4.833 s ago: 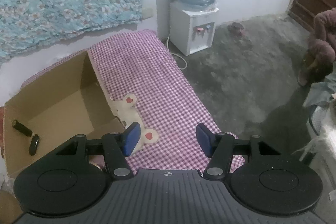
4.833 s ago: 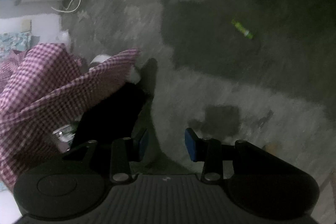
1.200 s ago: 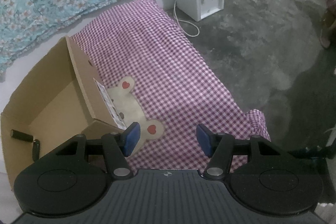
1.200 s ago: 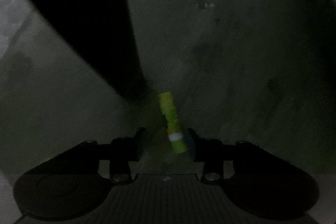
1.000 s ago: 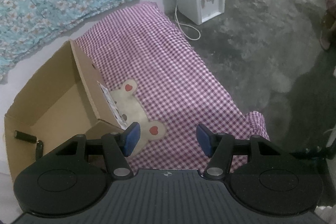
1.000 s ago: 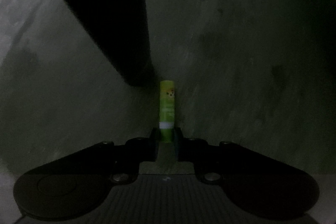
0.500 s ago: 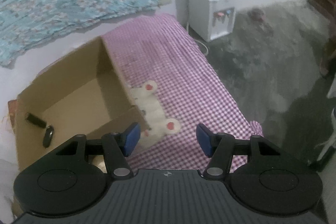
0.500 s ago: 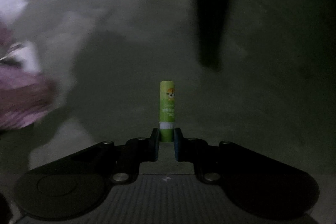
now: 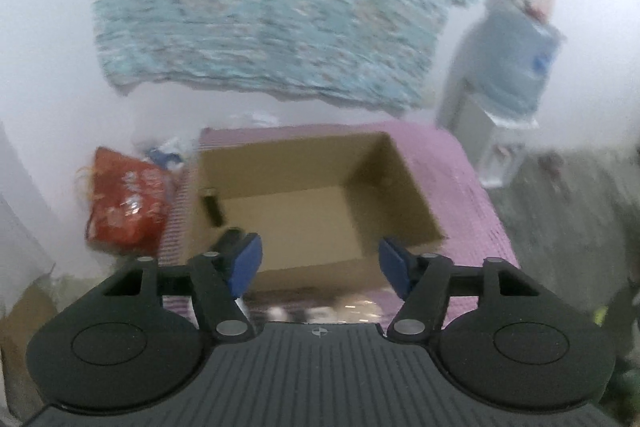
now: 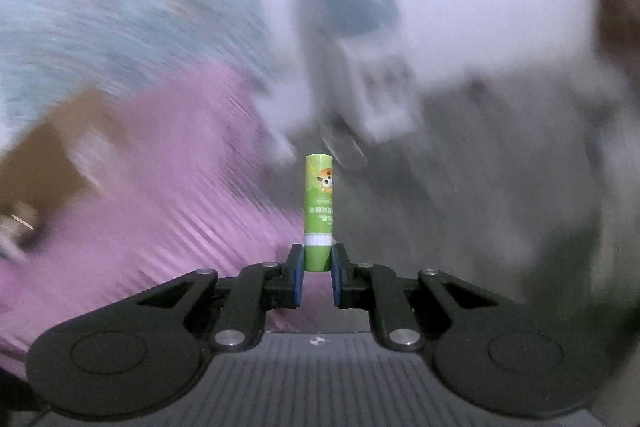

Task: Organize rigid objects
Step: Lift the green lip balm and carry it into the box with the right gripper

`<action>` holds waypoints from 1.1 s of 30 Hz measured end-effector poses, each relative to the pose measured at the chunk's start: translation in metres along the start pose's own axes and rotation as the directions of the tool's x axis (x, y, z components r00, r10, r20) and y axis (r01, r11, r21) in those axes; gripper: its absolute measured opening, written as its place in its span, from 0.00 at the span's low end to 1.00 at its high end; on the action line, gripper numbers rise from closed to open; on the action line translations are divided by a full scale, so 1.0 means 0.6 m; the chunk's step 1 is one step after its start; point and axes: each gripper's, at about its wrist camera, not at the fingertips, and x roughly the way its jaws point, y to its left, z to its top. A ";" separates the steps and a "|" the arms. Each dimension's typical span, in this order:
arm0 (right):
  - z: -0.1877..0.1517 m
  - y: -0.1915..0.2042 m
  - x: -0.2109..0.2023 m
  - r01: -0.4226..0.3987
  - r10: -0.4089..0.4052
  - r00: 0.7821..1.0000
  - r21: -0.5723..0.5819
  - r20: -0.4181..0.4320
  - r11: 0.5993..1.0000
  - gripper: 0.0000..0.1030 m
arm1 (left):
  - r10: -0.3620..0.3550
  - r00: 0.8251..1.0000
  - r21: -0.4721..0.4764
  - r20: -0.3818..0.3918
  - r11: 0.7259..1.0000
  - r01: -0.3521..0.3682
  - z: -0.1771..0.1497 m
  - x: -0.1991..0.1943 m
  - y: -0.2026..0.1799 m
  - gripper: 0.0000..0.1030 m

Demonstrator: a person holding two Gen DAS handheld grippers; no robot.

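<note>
Green stick [image 10: 319, 211]: light, stiff, slick; clamped by its base in my right tongs [image 10: 318, 269], airborne beside the checked cloth's [image 10: 160, 207] edge. Left tongs [image 9: 320, 263] opening, empty, over the cardboard box [image 9: 304, 203].

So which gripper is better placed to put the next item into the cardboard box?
Right: the right gripper is shut on the green tube. The left gripper, opening and empty, faces the cardboard box.
</note>
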 end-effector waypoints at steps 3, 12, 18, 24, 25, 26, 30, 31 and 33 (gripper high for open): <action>0.108 0.060 -0.077 -0.148 0.159 0.983 -0.105 0.096 0.983 0.14 | 0.039 0.999 -0.042 0.011 0.998 -0.039 -0.007 0.001 0.055 0.71; 0.255 0.317 -0.003 -0.583 0.558 0.813 -0.236 -0.167 0.778 0.14 | 0.102 0.995 -0.122 -0.025 0.987 -0.104 -0.046 0.046 0.166 0.95; 0.238 0.492 0.213 -0.572 0.433 0.719 -0.107 -0.544 0.813 0.14 | 0.057 0.995 -0.172 -0.083 0.983 -0.071 -0.073 0.090 0.218 0.95; 0.254 0.521 0.393 -0.507 0.294 0.589 -0.060 -0.753 0.860 0.15 | 0.017 0.994 -0.174 -0.108 0.984 -0.036 -0.096 0.102 0.242 0.95; 0.250 0.529 0.419 -0.509 0.287 0.570 -0.057 -0.770 0.859 0.16 | 0.009 0.994 -0.175 -0.112 0.984 -0.029 -0.098 0.102 0.243 0.95; 0.256 0.535 0.436 -0.507 0.283 0.554 -0.048 -0.783 0.860 0.17 | -0.002 0.993 -0.177 -0.115 0.984 -0.019 -0.103 0.102 0.245 0.95; 0.244 0.537 0.423 -0.509 0.287 0.539 -0.035 -0.792 0.860 0.20 | -0.027 0.993 -0.191 -0.113 0.982 0.005 -0.111 0.095 0.251 0.95; 0.254 0.535 0.426 -0.510 0.300 0.536 -0.020 -0.789 0.860 0.20 | -0.028 0.993 -0.195 -0.111 0.981 0.006 -0.112 0.091 0.252 0.95; 0.262 0.508 0.435 -0.519 0.356 0.527 0.039 -0.772 0.854 0.23 | -0.036 0.994 -0.204 -0.103 0.979 0.014 -0.115 0.079 0.253 0.95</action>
